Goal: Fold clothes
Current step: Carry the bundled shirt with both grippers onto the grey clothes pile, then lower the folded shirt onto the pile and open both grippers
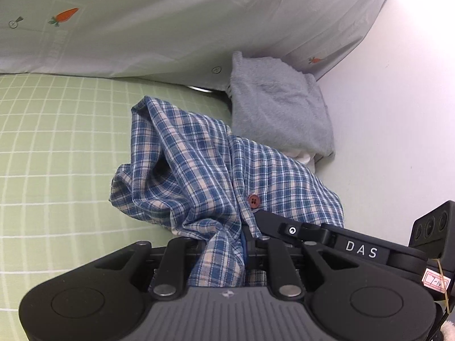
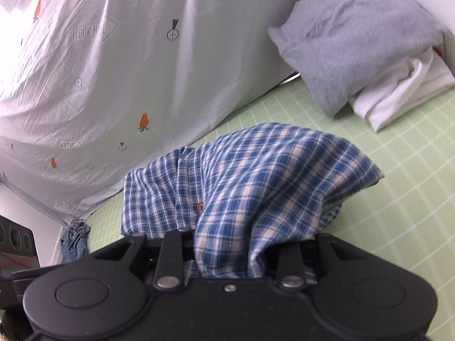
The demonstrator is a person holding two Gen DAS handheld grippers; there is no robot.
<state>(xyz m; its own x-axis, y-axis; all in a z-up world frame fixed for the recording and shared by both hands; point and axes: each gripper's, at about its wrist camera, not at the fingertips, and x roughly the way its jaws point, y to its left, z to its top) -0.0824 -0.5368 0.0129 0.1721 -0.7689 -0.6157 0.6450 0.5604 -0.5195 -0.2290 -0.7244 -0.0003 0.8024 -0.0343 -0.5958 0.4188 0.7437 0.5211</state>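
Shirt (image 1: 204,170) bunched, lifted over the bed (image 1: 57,142), pinched tight by both left gripper (image 1: 219,258) and right gripper (image 2: 227,255). Mid-handling, either spreading or folding over; can't tell which. Folded grey (image 2: 355,37) and white (image 2: 398,96) garments stacked nearby.

Cloth throughout; tools matt black plastic.
Shirt (image 1: 199,170): thin woven plaid cloth, creased, with one glossy reddish button (image 1: 253,200) (looks plastic). Sheet (image 1: 51,142): smooth matt green cloth with a white grid. Cover (image 2: 99,71): thin pale printed cloth, wrinkled, faint sheen. Towel (image 2: 355,37): grey, fuzzy, rough pile. White cloth (image 2: 403,93) under it: smooth, matt. Left gripper (image 1: 219,258) and right gripper (image 2: 227,255): matt plastic, dull metal rivets, ribbed grey panel on the left one.
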